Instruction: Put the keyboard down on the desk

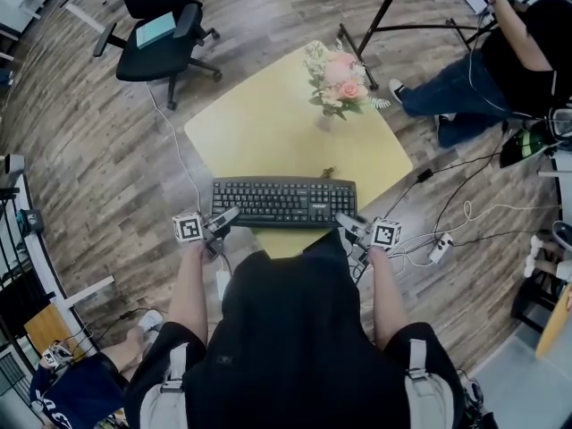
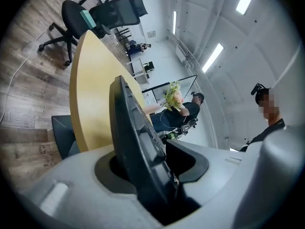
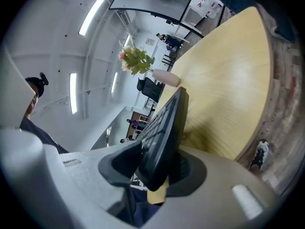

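Note:
A black keyboard (image 1: 284, 202) hangs level over the near edge of the yellow desk (image 1: 268, 123), held at both ends. My left gripper (image 1: 223, 220) is shut on its left end and my right gripper (image 1: 347, 223) on its right end. In the left gripper view the keyboard (image 2: 136, 137) runs edge-on between the jaws of that gripper (image 2: 152, 161), with the desk (image 2: 93, 94) beyond it. The right gripper view shows the keyboard (image 3: 167, 132) wedged between the pads of that gripper (image 3: 152, 168), above the desk top (image 3: 224, 89). Whether the keyboard touches the desk I cannot tell.
A vase of pink flowers (image 1: 338, 83) stands at the desk's far side. A black office chair (image 1: 156, 34) is on the floor beyond to the left. A seated person (image 1: 500, 61) and a black stand (image 1: 384, 16) are at the right. Cables and a power strip (image 1: 438, 248) lie on the floor.

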{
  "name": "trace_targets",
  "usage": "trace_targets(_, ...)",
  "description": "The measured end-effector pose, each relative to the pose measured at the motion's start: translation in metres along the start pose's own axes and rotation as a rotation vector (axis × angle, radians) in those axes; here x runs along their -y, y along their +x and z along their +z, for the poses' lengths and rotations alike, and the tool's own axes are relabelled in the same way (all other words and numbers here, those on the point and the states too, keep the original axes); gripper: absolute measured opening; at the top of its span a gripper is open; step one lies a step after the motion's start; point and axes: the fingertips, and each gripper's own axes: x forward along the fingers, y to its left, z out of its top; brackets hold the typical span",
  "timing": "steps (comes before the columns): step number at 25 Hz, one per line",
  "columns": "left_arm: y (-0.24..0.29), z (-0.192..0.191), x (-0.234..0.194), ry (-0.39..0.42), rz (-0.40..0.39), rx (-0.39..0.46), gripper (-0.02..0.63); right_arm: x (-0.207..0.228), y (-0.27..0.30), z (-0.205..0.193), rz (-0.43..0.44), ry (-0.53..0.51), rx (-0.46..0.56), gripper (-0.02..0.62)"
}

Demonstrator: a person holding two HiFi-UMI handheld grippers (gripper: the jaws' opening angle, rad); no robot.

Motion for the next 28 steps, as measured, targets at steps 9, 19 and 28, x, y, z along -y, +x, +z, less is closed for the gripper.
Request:
trace_targets(9,0.008,0.024,-0.022,0.115,0.114,0.025,0.238,0.009,0.018,0.021,-0.015,0.017,0.009,0.152)
trace_targets(19,0.008,0.013,-0.059,0.092,0.266,-0.058,0.27,0.031,0.028,0.007,-0.132,0.012,-0.05,0.164)
trace_targets(28,0.015,0.015,-0.055,0.146,0.305,-0.068,0.289,0.038,0.022,0.004,-0.228,-0.019,-0.043,0.21)
